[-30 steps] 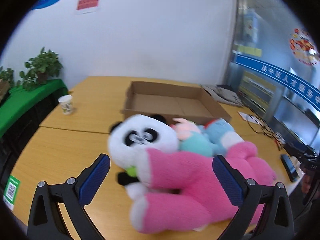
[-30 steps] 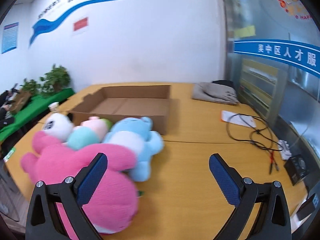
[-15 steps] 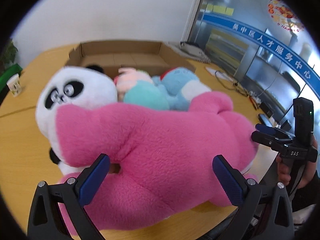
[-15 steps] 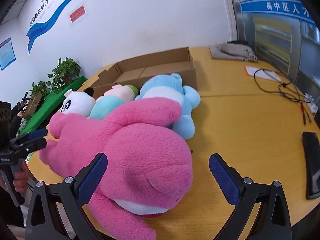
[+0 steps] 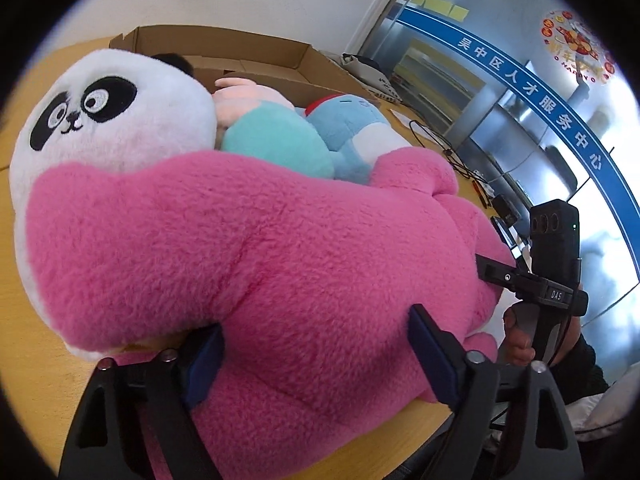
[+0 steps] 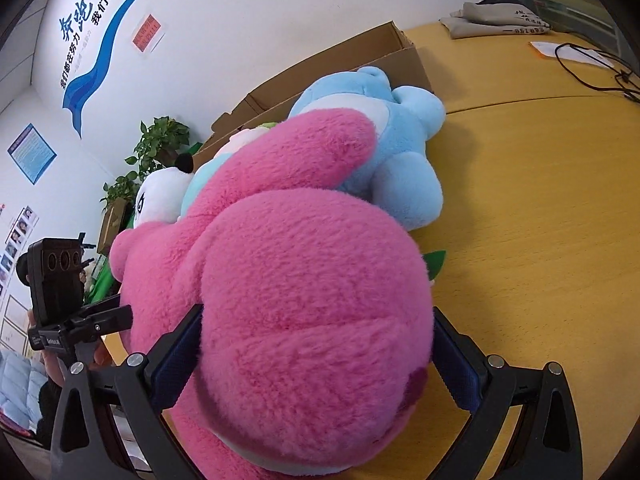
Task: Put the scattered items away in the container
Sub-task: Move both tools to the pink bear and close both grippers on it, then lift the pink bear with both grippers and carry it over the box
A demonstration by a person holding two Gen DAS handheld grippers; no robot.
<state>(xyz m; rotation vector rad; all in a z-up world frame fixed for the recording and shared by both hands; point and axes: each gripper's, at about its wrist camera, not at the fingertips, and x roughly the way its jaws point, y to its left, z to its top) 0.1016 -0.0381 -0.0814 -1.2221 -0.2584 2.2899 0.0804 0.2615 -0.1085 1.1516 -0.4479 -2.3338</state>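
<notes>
Left claw [image 5: 316, 344]: jaws closing around the midsection of the pink plush [image 5: 256, 248]. The blue pads already dent the fur on both sides, so it counts as clamped on the toy, though the squeeze looks unfinished. The pink plush lies on the tabletop [image 5: 24, 364] at the near edge, in front of the panda plush [image 5: 104, 116], the teal-and-pink plush [image 5: 276, 140] and the blue plush [image 5: 352, 128]. The cardboard box [image 5: 224, 50] stands open just behind that row.

Right claw [image 6: 316, 356]: jaws straddle the round head end of the same plush, pads sunk into the pile on either side; it reads as gripped.

Judgement on the step in hand, a two-handed pickup of the largest toy:
- The left squeeze should finish before any lift; soft stuffing gives, so a shallow bite may slip.
- Both ends should rise together and level, or the body will sag between the claws.
- The toy needs to rise well clear of the three smaller toys and the box's near wall, to avoid dragging them.
- Its upraised pink arm rests against the blue plush and could snag.
</notes>
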